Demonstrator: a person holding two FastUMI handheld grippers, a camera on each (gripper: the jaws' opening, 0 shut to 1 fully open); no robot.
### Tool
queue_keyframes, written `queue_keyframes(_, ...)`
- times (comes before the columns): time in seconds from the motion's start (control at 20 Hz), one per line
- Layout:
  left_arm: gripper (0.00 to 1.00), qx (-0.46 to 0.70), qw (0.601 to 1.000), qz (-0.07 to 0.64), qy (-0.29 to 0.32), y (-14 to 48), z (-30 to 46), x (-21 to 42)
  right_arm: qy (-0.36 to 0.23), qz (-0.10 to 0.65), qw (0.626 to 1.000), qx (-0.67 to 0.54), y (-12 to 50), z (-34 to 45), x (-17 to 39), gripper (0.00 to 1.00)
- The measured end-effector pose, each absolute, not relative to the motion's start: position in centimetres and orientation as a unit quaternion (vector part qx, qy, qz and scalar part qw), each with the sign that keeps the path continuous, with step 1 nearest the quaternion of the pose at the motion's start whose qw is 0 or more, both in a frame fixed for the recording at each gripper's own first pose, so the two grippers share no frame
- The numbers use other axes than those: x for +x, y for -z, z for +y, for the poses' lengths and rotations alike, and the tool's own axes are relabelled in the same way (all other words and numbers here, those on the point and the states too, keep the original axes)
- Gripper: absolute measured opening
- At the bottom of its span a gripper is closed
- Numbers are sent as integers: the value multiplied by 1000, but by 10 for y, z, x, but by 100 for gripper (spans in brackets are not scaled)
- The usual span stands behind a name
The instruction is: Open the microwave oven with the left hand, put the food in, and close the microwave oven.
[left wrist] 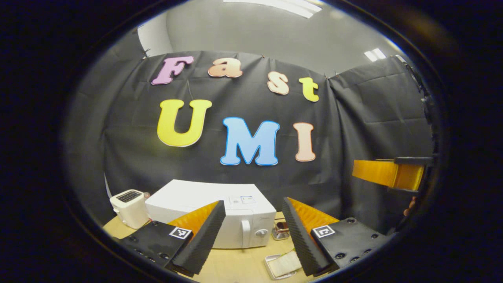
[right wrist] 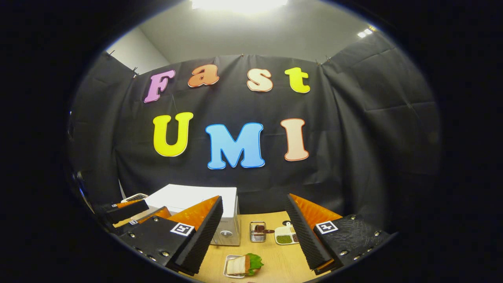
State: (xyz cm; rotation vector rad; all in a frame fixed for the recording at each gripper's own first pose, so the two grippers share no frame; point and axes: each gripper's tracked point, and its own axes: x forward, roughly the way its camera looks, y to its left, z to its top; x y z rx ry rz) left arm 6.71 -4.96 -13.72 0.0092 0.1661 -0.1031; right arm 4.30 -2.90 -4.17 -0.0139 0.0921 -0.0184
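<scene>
Left gripper (left wrist: 253, 232) wide open, empty, aimed at microwave (left wrist: 220, 212). Right gripper (right wrist: 253, 232) wide open, empty, above sandwich (right wrist: 243, 265).

Risk: fingers miss slim door handle (left wrist: 245, 234), or pull slides light oven across table (left wrist: 235, 263).

Microwave: white, door closed, far-left part of table, toaster (left wrist: 127, 208) just beside. Sandwich: bread, green leaf, on small tray (right wrist: 230, 267) near front edge.
</scene>
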Motion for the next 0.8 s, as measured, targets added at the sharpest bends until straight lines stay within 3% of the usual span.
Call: queue_keyframes(0.8, 94, 6, 968, 251, -4, 364, -34, 186, 58, 96, 994, -2, 78, -92, 81, 97)
